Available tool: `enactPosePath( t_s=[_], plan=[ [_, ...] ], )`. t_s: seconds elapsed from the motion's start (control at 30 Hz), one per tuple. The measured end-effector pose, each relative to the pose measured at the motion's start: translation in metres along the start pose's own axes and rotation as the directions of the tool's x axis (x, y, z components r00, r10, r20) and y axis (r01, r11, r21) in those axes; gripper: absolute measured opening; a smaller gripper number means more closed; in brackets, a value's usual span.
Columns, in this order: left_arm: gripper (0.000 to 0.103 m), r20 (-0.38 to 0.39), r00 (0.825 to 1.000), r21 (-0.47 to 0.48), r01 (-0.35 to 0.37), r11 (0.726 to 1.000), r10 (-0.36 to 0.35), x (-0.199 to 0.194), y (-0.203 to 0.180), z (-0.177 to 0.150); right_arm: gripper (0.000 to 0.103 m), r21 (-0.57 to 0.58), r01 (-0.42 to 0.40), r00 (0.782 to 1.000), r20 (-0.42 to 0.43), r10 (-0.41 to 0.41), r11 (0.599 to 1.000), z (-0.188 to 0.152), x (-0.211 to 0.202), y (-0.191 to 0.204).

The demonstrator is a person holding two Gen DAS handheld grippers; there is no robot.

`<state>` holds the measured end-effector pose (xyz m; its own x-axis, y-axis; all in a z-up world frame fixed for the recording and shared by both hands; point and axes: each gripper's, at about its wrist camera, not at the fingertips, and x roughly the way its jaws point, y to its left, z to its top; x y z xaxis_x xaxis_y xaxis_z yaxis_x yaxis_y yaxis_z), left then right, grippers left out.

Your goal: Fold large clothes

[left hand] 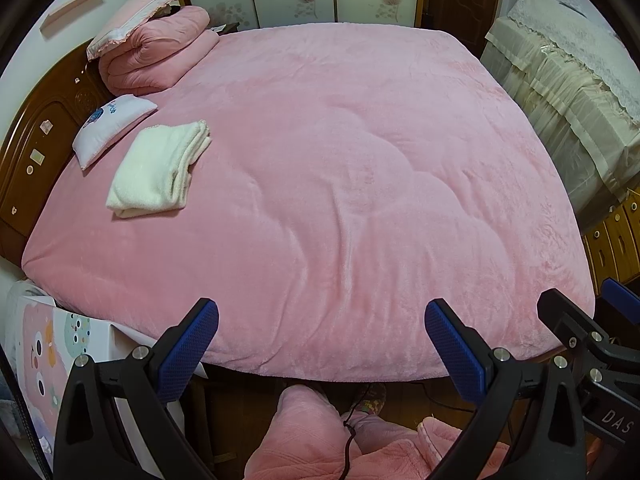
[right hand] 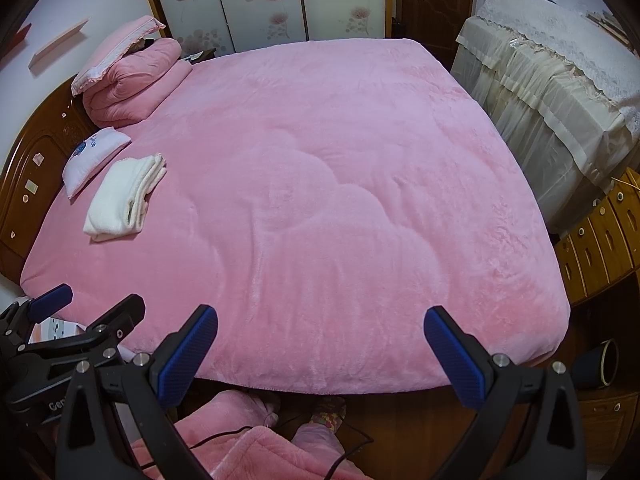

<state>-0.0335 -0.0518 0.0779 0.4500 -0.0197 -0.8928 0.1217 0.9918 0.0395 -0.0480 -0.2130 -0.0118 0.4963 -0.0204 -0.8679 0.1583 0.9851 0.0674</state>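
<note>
My left hand-held gripper and my right hand-held gripper both hang over the near edge of the bed, jaws spread wide and holding nothing, the 2 blue pads of each well apart. The right one shows at the right border of the left wrist view, just beside the left one.

The large piece to fold is the pink plush blanket, spread flat ahead of both hand-held grippers and covering the bed from edge to edge. Its pile is soft and fuzzy, its surface quilted in shallow curved lines, with low wrinkles running across the middle. Its near hem hangs over the bed edge just past my fingertips.

Far ahead and to the left, a folded white towel lies on the blanket, 1 small white pillow with a blue print just beyond it. Further off in the far left corner sits a rolled pink quilt with a pink pillow on top, against the wooden headboard.

Below the hand-held grippers I see my own legs in pink fleece trousers, and a black cable trails over them.
</note>
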Motion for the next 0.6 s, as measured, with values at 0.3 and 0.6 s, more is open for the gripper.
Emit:
enactPosePath(
  t_s=[0.3,0.6],
  plan=[
    [0.102,0.0,1.0,0.011,-0.002,1.0,0.002,0.002,-0.001,0.005,0.103,0.006,-0.002,1.0,0.0,0.002,1.0,0.001,0.002,-0.001],
    [0.102,0.011,1.0,0.042,-0.013,0.999,0.012,0.002,-0.006,0.013,0.103,0.031,-0.008,1.0,0.001,0.008,0.999,0.004,0.005,-0.002]
  ],
)
